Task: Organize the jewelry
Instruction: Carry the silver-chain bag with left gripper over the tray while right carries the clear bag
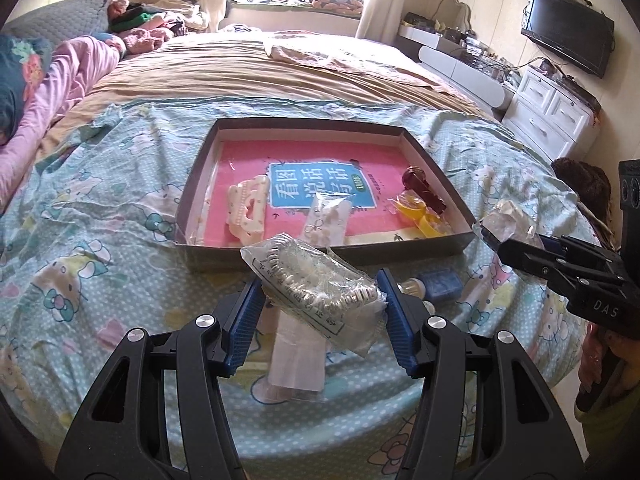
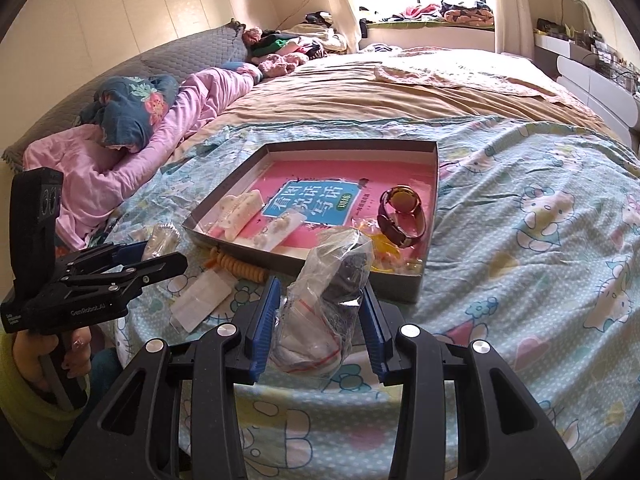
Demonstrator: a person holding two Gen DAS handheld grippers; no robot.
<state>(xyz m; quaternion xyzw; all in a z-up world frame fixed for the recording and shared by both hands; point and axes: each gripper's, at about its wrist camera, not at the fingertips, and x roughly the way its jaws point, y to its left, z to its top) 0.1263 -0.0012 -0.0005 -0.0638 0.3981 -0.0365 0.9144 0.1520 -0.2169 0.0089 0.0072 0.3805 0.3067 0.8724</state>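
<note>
My left gripper [image 1: 322,292] is shut on a clear bag with a silver chain bracelet [image 1: 320,280], held above the bedspread just in front of the dark shallow box [image 1: 320,252]. My right gripper [image 2: 320,316] is shut on a clear bag with a dark piece of jewelry [image 2: 332,296], held near the box's front edge [image 2: 352,280]. The box holds a pink book, a cream hair claw [image 1: 248,208], a small bagged item [image 1: 326,216], yellow pieces [image 1: 420,216] and a brown-strap watch [image 2: 400,212].
On the Hello Kitty bedspread [image 2: 540,260] lie a white packet [image 1: 298,356], an orange coil hair tie [image 2: 236,266] and a blue-capped little bottle [image 1: 436,284]. Pink bedding and pillows lie at the left. White drawers and a TV [image 1: 568,32] stand at the right.
</note>
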